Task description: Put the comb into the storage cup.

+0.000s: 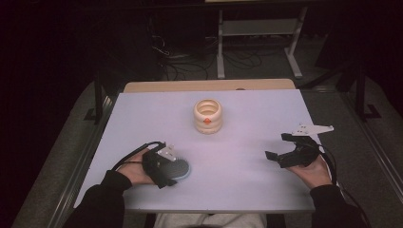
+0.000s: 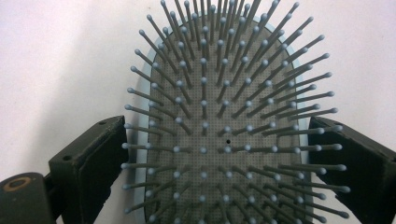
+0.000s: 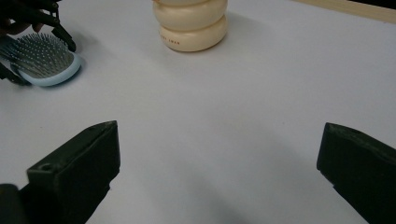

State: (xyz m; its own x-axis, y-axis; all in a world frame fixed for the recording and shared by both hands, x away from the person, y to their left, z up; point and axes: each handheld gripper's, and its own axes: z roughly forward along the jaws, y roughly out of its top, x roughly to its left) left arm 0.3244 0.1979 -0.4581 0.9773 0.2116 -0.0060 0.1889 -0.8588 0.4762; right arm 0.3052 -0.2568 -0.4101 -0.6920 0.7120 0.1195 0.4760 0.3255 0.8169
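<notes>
— Two grippers on the white table [image 1: 237,190], one in each hand. What is the left one doing?

— The left gripper [image 2: 215,154] sits at about 7 o'clock on the tabletop, low over a hairbrush [image 2: 224,140]. In the left gripper view its two black jaws stand one on each side of the brush head, right at the pale blue rim. The bristles overlap the jaw faces, so I cannot tell if the jaws press the rim or only flank it.

— And the brush itself?

— It lies flat on the table, bristles up: a grey dotted pad in a light blue oval body, with grey pins tipped by small balls. From above, the blue edge pokes out at the gripper's 3 o'clock side.

— The right gripper?

— The right gripper [image 1: 279,151] is at about 4 o'clock, held in an upturned hand [image 1: 311,172], its jaws spread wide with bare table between them. They point toward the middle of the table.

— Anything else on the table?

— One cream ribbed container [image 1: 208,116], like stacked rings, open at the top, standing upright at about 12 o'clock from the table's centre, well apart from both grippers. It has a small orange mark on its front, and the right gripper view shows a short line of orange print on the lowest ring, too small to read.

— Any other brand or label?

— None legible on the brush or grippers.
</notes>
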